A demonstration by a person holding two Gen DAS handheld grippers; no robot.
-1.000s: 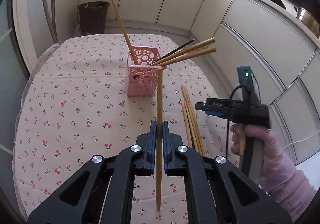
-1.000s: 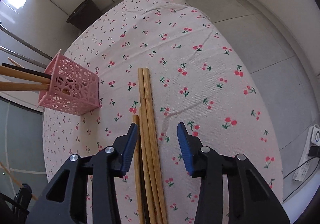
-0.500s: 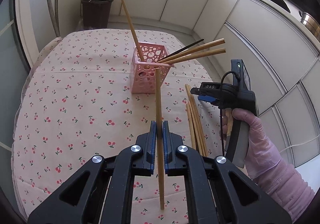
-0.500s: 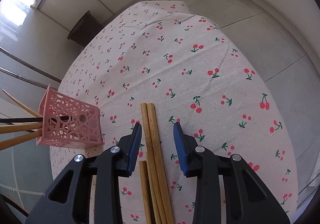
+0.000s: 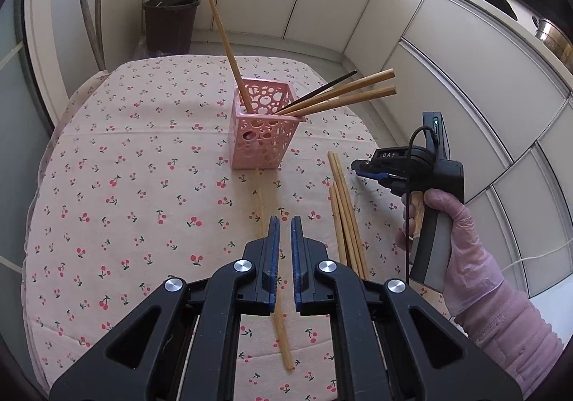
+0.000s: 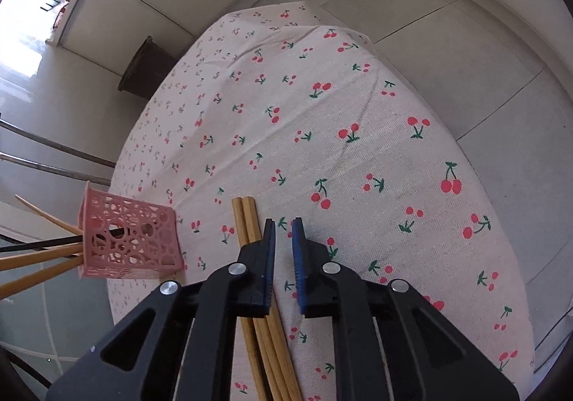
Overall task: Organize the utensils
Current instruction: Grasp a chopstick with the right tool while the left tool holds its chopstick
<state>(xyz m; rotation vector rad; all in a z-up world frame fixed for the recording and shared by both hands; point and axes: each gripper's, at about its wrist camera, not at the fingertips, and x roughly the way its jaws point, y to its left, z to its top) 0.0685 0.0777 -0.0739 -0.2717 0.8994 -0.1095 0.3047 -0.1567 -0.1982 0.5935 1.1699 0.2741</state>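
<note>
Left gripper [image 5: 285, 222] points down over the cherry-print cloth [image 5: 125, 186], jaws drawn close with only a narrow slit, cloth showing through it. One chopstick [image 5: 282, 340] is smeared by blur: its lower end sticks out beneath the jaws, and a faint streak runs from above the tips toward the basket [image 5: 265, 136]. It lines up with the inner face of the left-hand pad; I cannot tell whether the pads pinch it. The pink perforated basket stands upright mid-table, ahead of the left gripper. It holds four sticks: one wooden stick leaning up and away to the left, and two wooden and one black fanned out over its right rim. A loose bundle [image 5: 343, 215] of wooden chopsticks lies flat on the cloth right of the basket, well apart from it. A gloved hand [image 5: 462, 232] holds the right gripper [image 5: 361, 168] low over the far end of the bundle. In the right wrist view the right gripper's jaws have just been closing and stand a narrow slit apart, bare cloth between them. The bundle runs under the left-hand finger [image 6: 266, 240], outside the gap. A dark bin [image 5: 172, 25] stands on the floor beyond the table.
</note>
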